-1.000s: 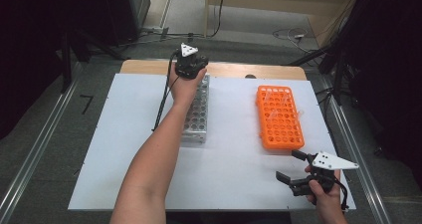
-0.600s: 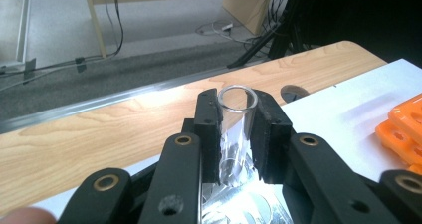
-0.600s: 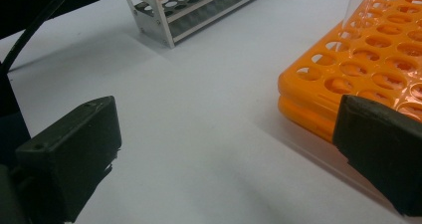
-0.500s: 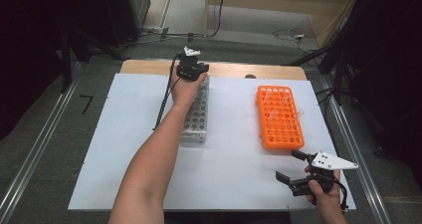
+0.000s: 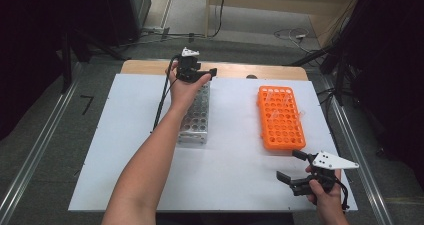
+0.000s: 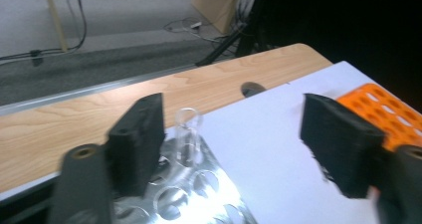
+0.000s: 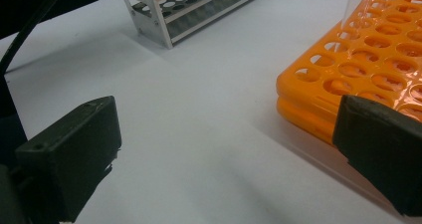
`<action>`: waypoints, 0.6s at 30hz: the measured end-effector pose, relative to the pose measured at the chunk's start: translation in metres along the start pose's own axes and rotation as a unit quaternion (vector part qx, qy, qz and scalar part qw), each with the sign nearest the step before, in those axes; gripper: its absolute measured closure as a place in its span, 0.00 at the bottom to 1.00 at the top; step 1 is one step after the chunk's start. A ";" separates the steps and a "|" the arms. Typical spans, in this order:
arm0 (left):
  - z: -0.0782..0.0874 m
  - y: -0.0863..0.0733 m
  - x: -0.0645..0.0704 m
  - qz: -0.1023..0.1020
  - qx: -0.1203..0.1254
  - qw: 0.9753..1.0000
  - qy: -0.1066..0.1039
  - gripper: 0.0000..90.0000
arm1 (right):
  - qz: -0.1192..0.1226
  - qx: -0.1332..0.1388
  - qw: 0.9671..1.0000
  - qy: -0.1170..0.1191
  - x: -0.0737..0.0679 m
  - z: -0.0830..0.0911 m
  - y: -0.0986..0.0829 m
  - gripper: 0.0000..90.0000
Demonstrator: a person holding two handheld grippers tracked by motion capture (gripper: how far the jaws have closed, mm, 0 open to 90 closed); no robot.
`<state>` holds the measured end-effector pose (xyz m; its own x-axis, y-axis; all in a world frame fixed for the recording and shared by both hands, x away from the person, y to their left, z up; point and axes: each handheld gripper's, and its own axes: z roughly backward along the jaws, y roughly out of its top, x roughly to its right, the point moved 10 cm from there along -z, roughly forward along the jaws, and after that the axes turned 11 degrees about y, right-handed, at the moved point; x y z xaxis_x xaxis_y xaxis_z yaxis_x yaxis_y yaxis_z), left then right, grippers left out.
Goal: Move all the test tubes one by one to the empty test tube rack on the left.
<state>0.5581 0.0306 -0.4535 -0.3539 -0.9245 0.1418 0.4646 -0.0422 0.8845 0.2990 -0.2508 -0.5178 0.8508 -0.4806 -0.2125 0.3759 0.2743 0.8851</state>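
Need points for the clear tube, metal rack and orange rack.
clear tube [image 6: 188, 134]: left gripper view, on its glass wall, below the open rim.
metal rack [image 5: 196, 117]: high view, on its perforated top plate.
orange rack [image 5: 280, 117]: high view, middle of its holed top.

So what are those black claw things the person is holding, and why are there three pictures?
Those are grippers, squeezing tools with two black jaws, one in each hand. One picture looks down from above the table. The other two come from small cameras riding on the grippers, looking out between their jaws.

On the white table stand a silver metal rack full of holes and an orange rack. The left gripper is over the far end of the silver rack, jaws open, and its camera shows a clear glass tube standing in that rack beside one jaw. The right gripper sits near the table's front edge, beside the orange rack, open too. Neither holds anything.
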 end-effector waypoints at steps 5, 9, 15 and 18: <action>0.019 -0.004 0.011 -0.003 0.006 1.000 -0.031 0.07 | -0.004 -0.002 1.000 0.000 0.000 -0.002 0.000 0.00; 0.036 -0.006 0.014 0.001 0.014 0.999 -0.042 0.01 | -0.004 -0.004 1.000 0.001 -0.001 -0.004 0.000 0.00; 0.061 -0.015 0.017 -0.002 0.021 0.998 -0.055 0.00 | -0.001 -0.005 1.000 0.001 -0.003 -0.007 0.002 0.00; 0.072 -0.022 0.018 0.000 0.018 0.998 -0.060 0.00 | -0.001 -0.005 1.000 0.000 -0.003 -0.007 0.003 0.00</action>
<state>0.4828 0.0425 -0.4383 -0.4500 -0.8720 0.1929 0.4358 -0.0259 0.8997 0.3003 -0.2425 -0.5181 0.8497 -0.4818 -0.2142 0.3816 0.2816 0.8804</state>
